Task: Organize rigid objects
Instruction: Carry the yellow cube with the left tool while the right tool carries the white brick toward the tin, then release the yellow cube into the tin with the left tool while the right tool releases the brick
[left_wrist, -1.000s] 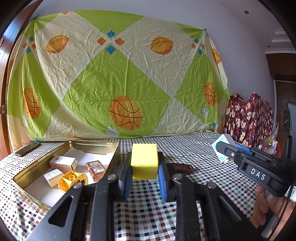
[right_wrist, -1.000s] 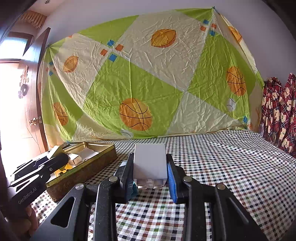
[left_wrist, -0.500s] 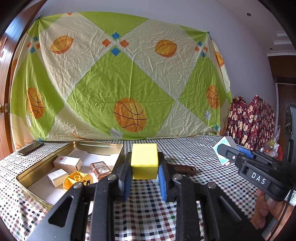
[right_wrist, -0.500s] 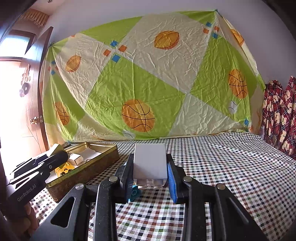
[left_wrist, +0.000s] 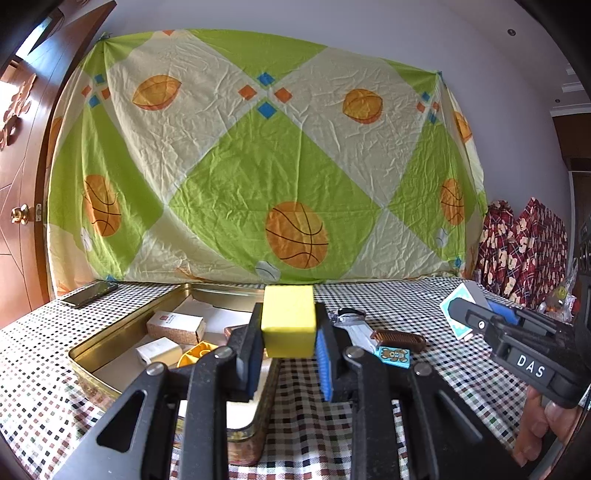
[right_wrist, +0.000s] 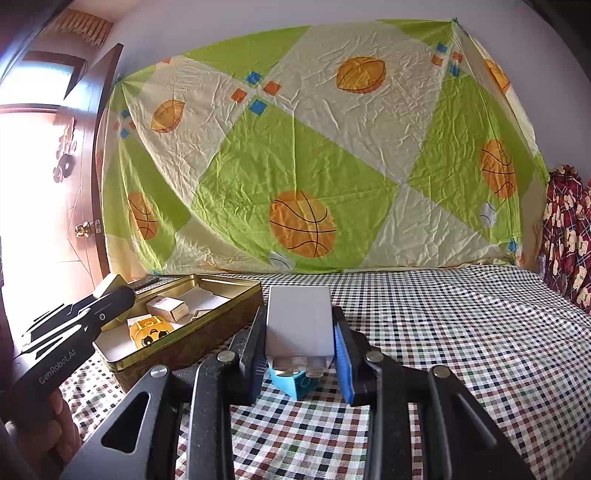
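Yellow is what your left gripper (left_wrist: 288, 354) holds: a yellow block (left_wrist: 288, 325) clamped between the blue pads, raised level just above the near right corner of the gold tin (left_wrist: 110, 343). Your right gripper (right_wrist: 299, 354) is held level too, jaws clenched on a white box (right_wrist: 298, 321), which hangs over a blue toy brick (right_wrist: 295, 380) on the tabletop (right_wrist: 461, 332), just right of the tin. From the left camera, the right gripper's body reads "DAS"; from the right camera, the left gripper's body reads "GenRobot.AI".

Inside the tin lie a cork-sided box (left_wrist: 175, 326), a small white box (left_wrist: 157, 350) and a yellow toy (right_wrist: 149, 330). A brown comb (left_wrist: 397, 338) and a bear-printed tile (left_wrist: 393, 356) lie on the checked cloth to the tin's right, and a phone (left_wrist: 88, 293) sits at the far left. A green and cream basketball sheet (left_wrist: 258, 166) hangs behind, with a wooden door (left_wrist: 18, 184) at the left.
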